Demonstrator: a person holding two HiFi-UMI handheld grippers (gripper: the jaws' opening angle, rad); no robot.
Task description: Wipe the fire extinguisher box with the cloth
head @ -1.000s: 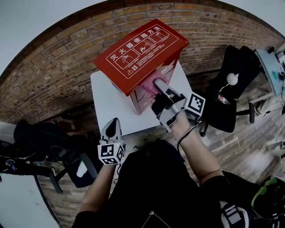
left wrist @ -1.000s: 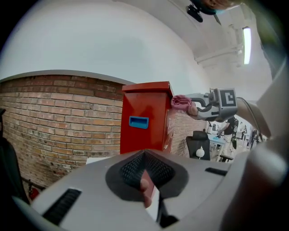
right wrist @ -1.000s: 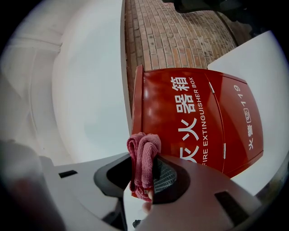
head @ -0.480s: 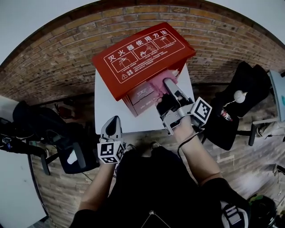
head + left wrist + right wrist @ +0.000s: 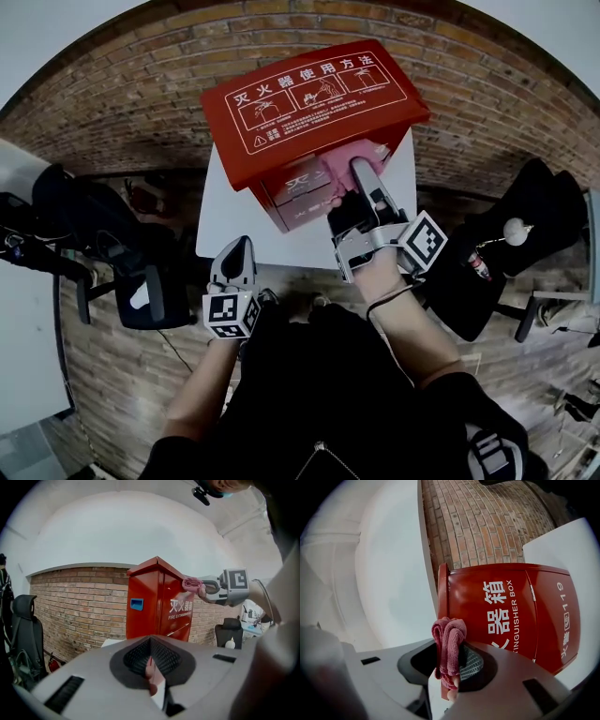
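The red fire extinguisher box (image 5: 309,98) stands on a white table (image 5: 230,220), its lid with white print facing up. My right gripper (image 5: 361,173) is shut on a folded pink cloth (image 5: 337,172) and holds it against the box's front, just under the lid's edge. In the right gripper view the cloth (image 5: 449,641) sticks up between the jaws of the right gripper (image 5: 452,667), beside the box (image 5: 511,616). My left gripper (image 5: 234,255) hangs shut and holding nothing at the table's near edge, apart from the box (image 5: 157,602).
A brick wall (image 5: 112,112) runs behind and below the table. A black office chair (image 5: 122,272) stands at the left. Another black chair (image 5: 525,220) with a white object (image 5: 511,228) on it is at the right. The person's dark clothing fills the lower middle.
The right gripper with the cloth has slid a little rightward along the box's front. The head view has shifted. The left gripper has hardly moved.
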